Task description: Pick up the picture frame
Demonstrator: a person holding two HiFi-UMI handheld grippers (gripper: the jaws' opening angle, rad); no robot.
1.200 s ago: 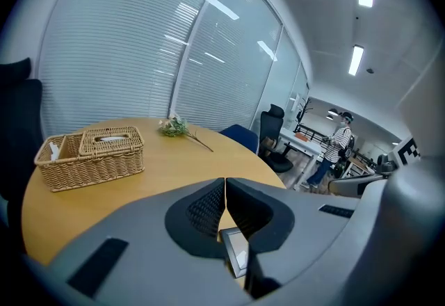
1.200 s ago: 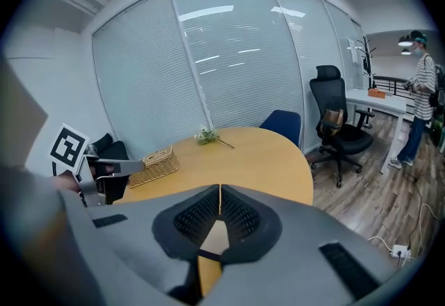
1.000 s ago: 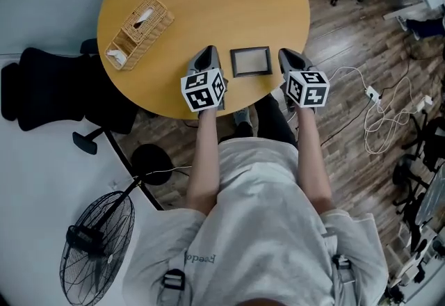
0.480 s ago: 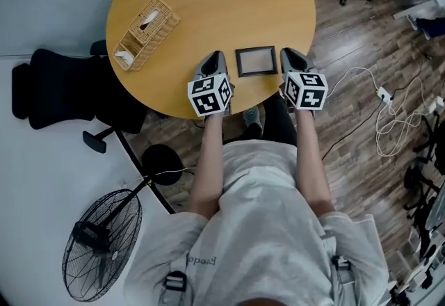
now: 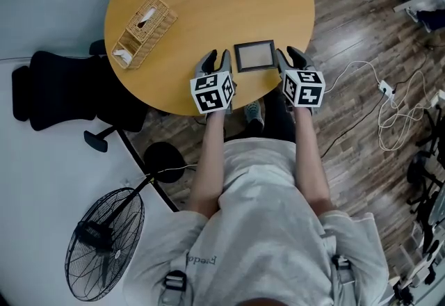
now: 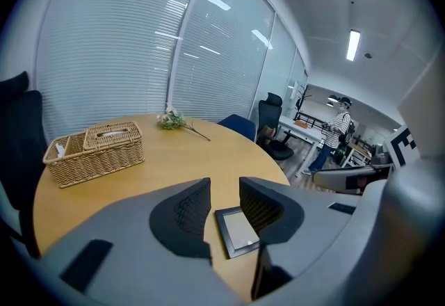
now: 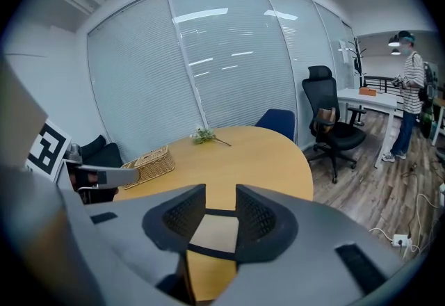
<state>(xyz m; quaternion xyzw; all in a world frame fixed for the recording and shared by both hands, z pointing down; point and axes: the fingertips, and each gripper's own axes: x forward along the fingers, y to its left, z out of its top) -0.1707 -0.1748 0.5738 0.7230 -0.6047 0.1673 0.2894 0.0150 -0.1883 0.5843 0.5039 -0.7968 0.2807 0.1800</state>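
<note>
**Trainee:** Which step is running?

**Instructor:** The approach, by my judgement. The picture frame (image 5: pixel 254 55) is lying flat on the table (image 5: pixel 222 5), with the table's near edge just beside the frame on the person's side. Nothing is lifting it yet.

**Trainee:** Where are the tools standing?

**Instructor:** The left gripper (image 5: pixel 215 58) is hovering just beside the frame's left edge. The right gripper (image 5: pixel 292 55) is hovering just beside its right edge. Both are pointing forward and downward.

**Trainee:** What are the jaws doing?

**Instructor:** Both pairs have just been opening and are standing apart. In the left gripper view, the left gripper (image 6: pixel 224 186) is showing the frame (image 6: pixel 238 230) through the gap and partly behind its right jaw. In the right gripper view, the right gripper (image 7: pixel 220 193) is showing the frame (image 7: pixel 214 231) through the gap. Neither pair is pressing on the frame.

**Trainee:** What is the next move calling for?

**Instructor:** Probably lowering each gripper until one jaw is sliding under a frame edge and the other over it, then closing. The frame is lying flat, so it is offering a thin edge. The basket (image 5: pixel 142 30), well apart from the frame, is causing no obstruction.
</note>
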